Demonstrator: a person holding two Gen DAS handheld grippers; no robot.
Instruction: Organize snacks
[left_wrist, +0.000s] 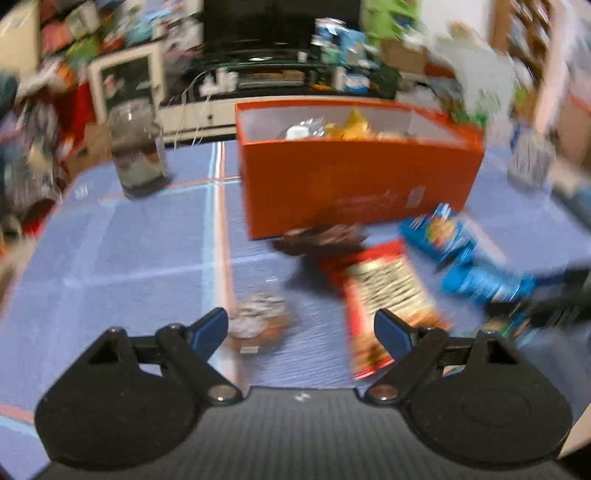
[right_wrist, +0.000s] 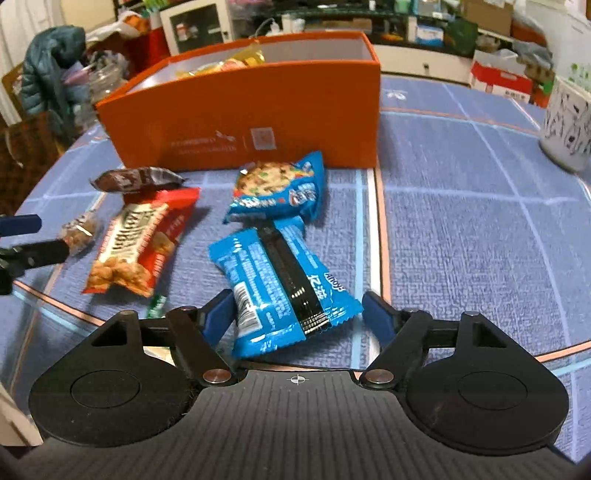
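Observation:
An orange box (left_wrist: 354, 184) (right_wrist: 240, 122) with several snacks inside stands on the blue checked tablecloth. Loose snacks lie in front of it. My left gripper (left_wrist: 301, 325) is open and empty, low over a small clear-wrapped nut snack (left_wrist: 258, 321) (right_wrist: 79, 230). A red peanut packet (left_wrist: 384, 295) (right_wrist: 136, 243) lies by its right finger, with a brown chocolate packet (right_wrist: 136, 179) behind. My right gripper (right_wrist: 297, 310) is open around a blue packet (right_wrist: 273, 280) lying back side up; its pads do not press on it. A blue cookie packet (right_wrist: 277, 192) leans against the box.
A glass jar (left_wrist: 136, 151) stands at the table's far left, and a white patterned cup (right_wrist: 565, 125) at the far right. A small green wrapper (right_wrist: 157, 306) lies near my right gripper's left finger. Cluttered shelves and boxes lie beyond the table.

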